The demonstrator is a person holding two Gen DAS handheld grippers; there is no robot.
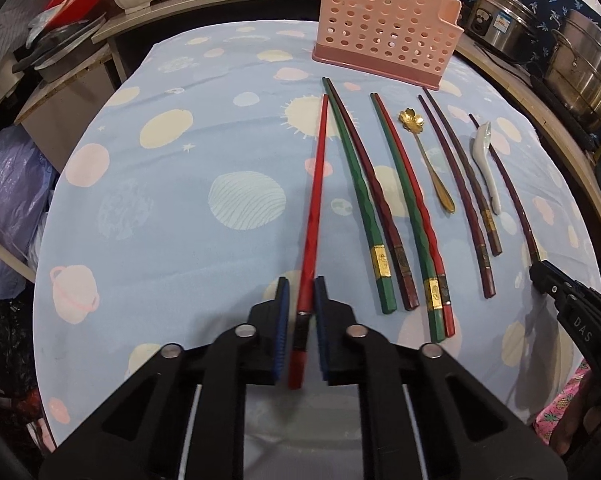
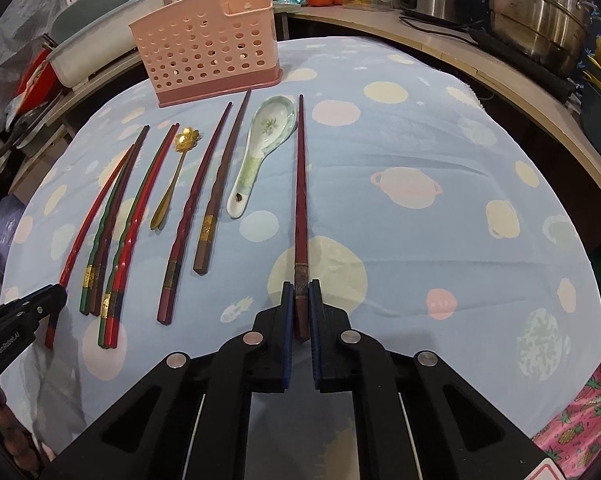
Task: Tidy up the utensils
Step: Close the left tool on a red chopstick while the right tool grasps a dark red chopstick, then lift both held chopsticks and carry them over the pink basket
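My left gripper (image 1: 301, 285) is shut on the thick end of a red chopstick (image 1: 315, 192), which lies on the blue planet-print cloth (image 1: 172, 208) and points toward the pink perforated utensil holder (image 1: 384, 28). My right gripper (image 2: 301, 286) is shut on the thick end of a dark red chopstick (image 2: 300, 184). Between the two lie green, red and maroon chopsticks (image 1: 364, 200), a gold flower spoon (image 2: 176, 172) and a white ceramic spoon (image 2: 260, 148). Each view shows the other gripper at its edge: the right gripper (image 1: 540, 276) and the left gripper (image 2: 54, 294).
Steel pots (image 2: 540, 12) stand on the counter behind the table's right side. A white tub (image 2: 100, 40) and dark pans sit at the back left. The holder (image 2: 208, 40) stands at the cloth's far edge. A pink pineapple-print fabric (image 2: 572, 424) hangs at the near right corner.
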